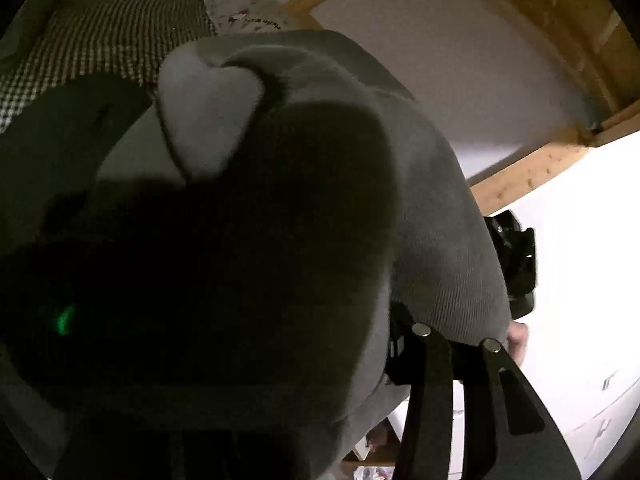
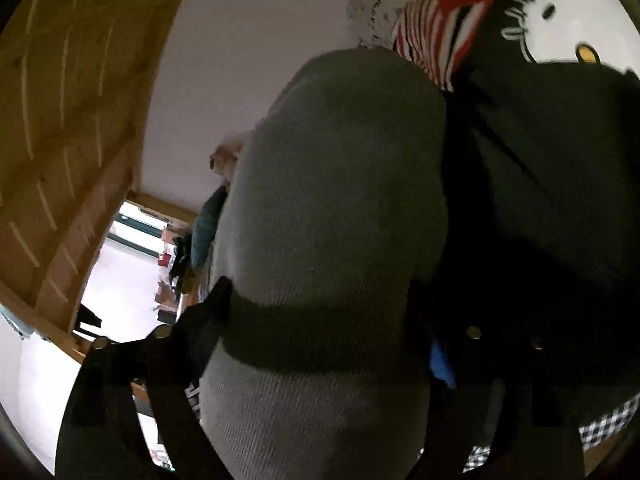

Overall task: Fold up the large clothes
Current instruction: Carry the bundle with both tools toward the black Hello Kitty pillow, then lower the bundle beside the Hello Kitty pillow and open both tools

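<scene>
A white wall (image 1: 460, 80) framed by pale wooden beams (image 1: 524, 172) fills the background at one to three o'clock in the left wrist view; the same timber (image 2: 76, 128) curves along nine to eleven o'clock in the right wrist view.

A grey ribbed knit garment (image 1: 440, 220) drapes over both cameras. In the left wrist view it bulges from the centre toward five o'clock, its near folds dark with shadow and a lighter fold (image 1: 208, 120) at ten o'clock. The left gripper (image 1: 460, 360) shows only as black fingers (image 1: 516, 392) at five o'clock, with cloth lying over their tips; whether it clamps the fabric I cannot tell. The other gripper's black body (image 1: 516, 264) sits at three o'clock.

In the right wrist view the garment (image 2: 332, 208) runs from twelve to six o'clock between the right gripper's (image 2: 316, 320) two black fingers (image 2: 192, 332), which stand wide on either side of the knit bundle. Whether the pads press it is unclear.

Checked fabric (image 1: 100, 40) lies at eleven o'clock in the left view; a striped red-and-white cloth (image 2: 432, 36) and a black item with a white cartoon cat (image 2: 568, 20) lie at one o'clock in the right.
</scene>
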`<state>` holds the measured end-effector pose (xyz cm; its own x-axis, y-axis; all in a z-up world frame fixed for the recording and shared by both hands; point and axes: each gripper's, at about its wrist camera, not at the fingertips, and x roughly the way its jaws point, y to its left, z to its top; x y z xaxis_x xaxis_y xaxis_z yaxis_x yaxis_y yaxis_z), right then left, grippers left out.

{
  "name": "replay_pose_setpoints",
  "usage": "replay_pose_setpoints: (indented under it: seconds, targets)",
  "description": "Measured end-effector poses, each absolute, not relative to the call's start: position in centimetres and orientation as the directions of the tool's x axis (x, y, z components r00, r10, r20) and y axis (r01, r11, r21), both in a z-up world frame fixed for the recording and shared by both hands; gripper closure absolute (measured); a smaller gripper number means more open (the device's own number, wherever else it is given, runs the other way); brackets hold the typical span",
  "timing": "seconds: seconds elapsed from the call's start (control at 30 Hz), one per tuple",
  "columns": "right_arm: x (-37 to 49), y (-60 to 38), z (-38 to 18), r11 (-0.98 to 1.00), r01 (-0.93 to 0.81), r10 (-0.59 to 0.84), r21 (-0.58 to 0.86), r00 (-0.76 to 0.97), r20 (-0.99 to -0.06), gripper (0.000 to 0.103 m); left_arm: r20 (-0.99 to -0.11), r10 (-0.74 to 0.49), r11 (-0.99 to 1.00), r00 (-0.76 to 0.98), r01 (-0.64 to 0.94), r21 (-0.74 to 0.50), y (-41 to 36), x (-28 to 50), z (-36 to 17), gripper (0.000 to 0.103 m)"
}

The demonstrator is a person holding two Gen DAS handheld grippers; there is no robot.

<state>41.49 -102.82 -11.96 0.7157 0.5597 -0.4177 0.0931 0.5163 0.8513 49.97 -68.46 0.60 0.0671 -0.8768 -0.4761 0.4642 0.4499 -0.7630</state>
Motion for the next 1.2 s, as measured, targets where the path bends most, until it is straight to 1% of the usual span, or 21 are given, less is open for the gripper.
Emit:
replay_pose_setpoints:
  seconds: [0.1, 0.2, 0.27, 0.3, 0.33, 0.37, 0.4, 0.47, 0.5, 0.57, 0.6, 0.63, 0.7, 0.77, 0.8, 0.87, 0.93, 1.0, 1.03, 1.13, 1.2]
  targets:
    - [41.9, -102.7, -13.3, 0.499, 0.088, 0.575, 0.862, 0.711, -0.405, 0.004, -0.445, -0.895, 0.415, 0.037, 0.436, -0.798, -68.2, 50.2, -1.1, 0.051]
    - [42.5, -102.9, -13.6, 0.464, 0.087, 0.594, 0.882, 0.707, -0.383, 0.003, -0.44, -0.898, 0.408, 0.015, 0.401, -0.82, -67.5, 50.6, -1.2, 0.05]
    - [42.4, -102.4, -12.9, 0.435, 0.127, 0.578, 0.891, 0.72, -0.385, 0.003, -0.471, -0.882, 0.434, 0.008, 0.4, -0.807, -66.8, 50.5, 0.1, 0.049]
    - [42.0, -103.0, -11.8, 0.443, 0.157, 0.54, 0.883, 0.739, -0.403, 0.003, -0.485, -0.874, 0.444, 0.005, 0.411, -0.796, -66.8, 50.3, 0.8, 0.049]
    - [41.3, -103.7, -10.6, 0.472, 0.176, 0.495, 0.864, 0.758, -0.425, 0.003, -0.509, -0.861, 0.462, 0.009, 0.435, -0.773, -66.4, 49.9, 1.7, 0.045]
    - [40.6, -104.3, -9.3, 0.5, 0.181, 0.458, 0.847, 0.774, -0.437, 0.003, -0.531, -0.847, 0.483, 0.028, 0.459, -0.746, -65.7, 49.7, 2.5, 0.035]
    - [39.5, -104.9, -7.1, 0.557, 0.195, 0.389, 0.807, 0.797, -0.461, 0.003, -0.565, -0.822, 0.517, 0.068, 0.504, -0.692, -65.0, 49.2, 3.8, 0.032]
    - [38.2, -104.6, -3.6, 0.668, 0.228, 0.29, 0.708, 0.797, -0.53, 0.003, -0.639, -0.746, 0.601, 0.184, 0.598, -0.53, -63.5, 48.2, 6.9, 0.008]
    - [38.0, -104.0, -2.5, 0.717, 0.24, 0.254, 0.655, 0.784, -0.566, 0.003, -0.657, -0.717, 0.627, 0.231, 0.626, -0.464, -63.4, 48.0, 8.2, 0.006]
    - [38.4, -100.8, -0.3, 0.841, 0.258, 0.173, 0.476, 0.704, -0.688, 0.003, -0.664, -0.659, 0.673, 0.354, 0.672, -0.31, -63.7, 47.3, 12.0, 0.006]
    - [38.6, -99.6, -0.1, 0.874, 0.242, 0.159, 0.421, 0.677, -0.719, 0.003, -0.655, -0.641, 0.685, 0.4, 0.684, -0.252, -64.0, 46.9, 13.5, 0.006]
    - [39.2, -97.3, 0.1, 0.92, 0.216, 0.121, 0.326, 0.636, -0.762, 0.003, -0.634, -0.632, 0.685, 0.446, 0.704, -0.187, -65.1, 46.5, 15.4, 0.006]
    - [40.6, -94.3, -0.3, 0.961, 0.178, 0.072, 0.212, 0.581, -0.811, 0.003, -0.637, -0.617, 0.671, 0.462, 0.731, -0.119, -67.9, 46.9, 17.1, 0.006]
    - [42.2, -92.7, -1.2, 0.978, 0.16, 0.035, 0.137, 0.519, -0.854, 0.003, -0.66, -0.6, 0.671, 0.453, 0.734, -0.106, -71.2, 48.3, 17.8, 0.006]
    - [43.0, -91.8, -2.3, 0.983, 0.149, 0.028, 0.111, 0.471, -0.882, 0.004, -0.685, -0.587, 0.667, 0.433, 0.737, -0.106, -72.0, 48.6, 17.2, 0.006]
    - [43.8, -91.7, -3.6, 0.979, 0.135, 0.082, 0.154, 0.434, -0.897, 0.004, -0.808, -0.503, 0.661, 0.306, 0.739, -0.131, -75.4, 51.3, 13.1, 0.006]
    - [43.9, -92.0, -4.6, 0.973, 0.125, 0.127, 0.195, 0.415, -0.901, 0.004, -0.858, -0.471, 0.641, 0.205, 0.748, -0.173, -77.0, 52.8, 10.7, 0.006]
    - [43.9, -91.8, -6.3, 0.978, 0.11, 0.122, 0.176, 0.382, -0.916, 0.003, -0.853, -0.507, 0.627, 0.127, 0.733, -0.264, -76.6, 53.5, 8.9, 0.006]
    - [43.8, -91.7, -7.4, 0.976, 0.1, 0.144, 0.193, 0.369, -0.918, 0.003, -0.849, -0.52, 0.621, 0.096, 0.725, -0.298, -76.4, 53.7, 8.0, 0.005]
    - [43.9, -91.8, -9.8, 0.966, 0.084, 0.199, 0.244, 0.36, -0.911, 0.002, -0.831, -0.547, 0.604, 0.097, 0.733, -0.312, -75.7, 53.6, 5.9, 0.004]
    - [44.2, -91.6, -10.6, 0.964, 0.085, 0.205, 0.252, 0.37, -0.906, 0.002, -0.823, -0.557, 0.609, 0.116, 0.73, -0.309, -75.4, 53.7, 4.8, 0.004]
